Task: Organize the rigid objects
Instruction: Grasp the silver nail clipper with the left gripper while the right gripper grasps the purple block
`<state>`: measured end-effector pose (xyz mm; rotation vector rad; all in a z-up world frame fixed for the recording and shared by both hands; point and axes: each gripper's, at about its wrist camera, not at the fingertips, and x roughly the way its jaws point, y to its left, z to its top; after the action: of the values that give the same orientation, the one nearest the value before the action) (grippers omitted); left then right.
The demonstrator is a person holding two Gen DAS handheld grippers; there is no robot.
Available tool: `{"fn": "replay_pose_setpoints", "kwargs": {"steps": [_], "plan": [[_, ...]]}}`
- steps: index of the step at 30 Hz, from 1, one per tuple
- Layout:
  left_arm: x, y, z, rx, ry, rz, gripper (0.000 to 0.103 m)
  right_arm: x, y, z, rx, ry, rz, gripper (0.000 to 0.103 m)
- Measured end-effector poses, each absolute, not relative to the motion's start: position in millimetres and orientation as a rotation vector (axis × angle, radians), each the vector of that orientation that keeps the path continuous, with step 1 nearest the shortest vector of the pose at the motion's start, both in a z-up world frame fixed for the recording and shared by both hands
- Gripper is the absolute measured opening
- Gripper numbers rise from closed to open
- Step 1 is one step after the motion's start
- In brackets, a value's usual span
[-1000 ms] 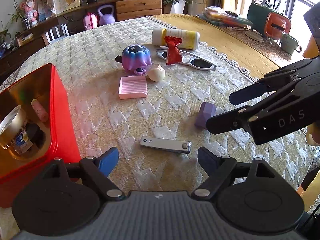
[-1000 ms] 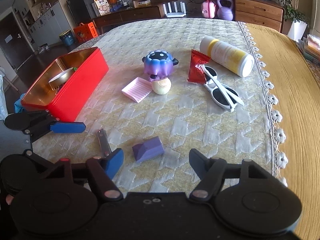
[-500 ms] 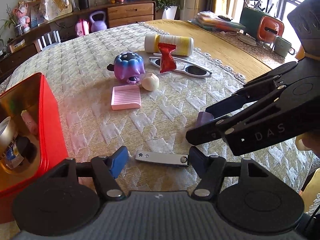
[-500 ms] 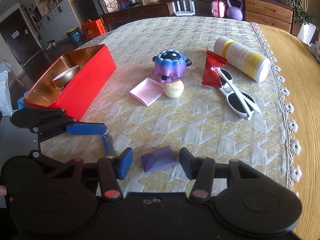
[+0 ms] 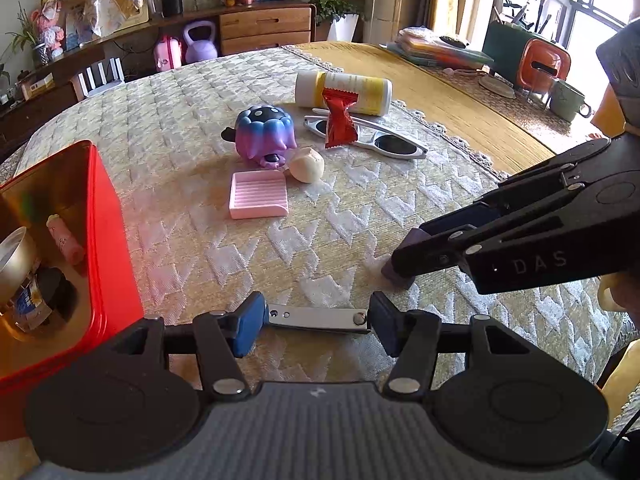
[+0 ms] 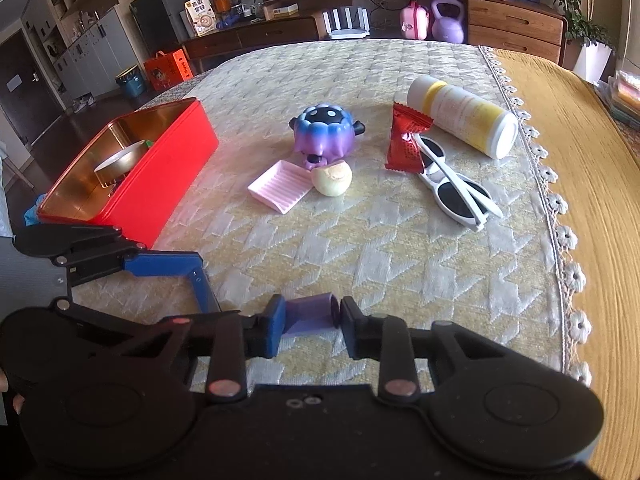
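A silver nail clipper [image 5: 312, 317] lies crosswise on the quilted cloth. My left gripper [image 5: 316, 320] is closing on it, and its blue pads touch both ends. A small purple block [image 6: 308, 314] sits between the pads of my right gripper [image 6: 310, 320], whose jaws are closing and press on its two sides. In the left wrist view the right gripper [image 5: 404, 256] reaches in from the right over the block [image 5: 394, 276]. The open red tin [image 5: 108, 240] stands at the left with a few items inside.
Mid-table lie a pink ridged dish [image 5: 259, 194], a purple-blue toy [image 5: 264, 132], a beige ball [image 5: 306, 164], a red packet [image 5: 340, 120], white sunglasses [image 5: 392, 146] and a white-yellow bottle [image 5: 348, 88]. The cloth's lace edge [image 6: 560, 208] runs along the right.
Both pairs of jaws have narrowed. The left pads came in onto the ends of the nail clipper, and the right pads onto the purple block. Neither object has left the cloth.
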<state>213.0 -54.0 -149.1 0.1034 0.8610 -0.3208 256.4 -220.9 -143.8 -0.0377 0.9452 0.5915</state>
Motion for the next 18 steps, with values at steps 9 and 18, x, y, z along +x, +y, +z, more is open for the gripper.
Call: {"fn": "replay_pose_setpoints", "kwargs": {"steps": [9,18], "plan": [[206,-47,-147,0.086,0.880,-0.302,0.057,244,-225,-142,-0.030,0.953,0.591,0.024],[196,-41,-147,0.079,0.888,-0.299,0.057,245,-219,-142,-0.187,0.948,0.649,0.043]]}}
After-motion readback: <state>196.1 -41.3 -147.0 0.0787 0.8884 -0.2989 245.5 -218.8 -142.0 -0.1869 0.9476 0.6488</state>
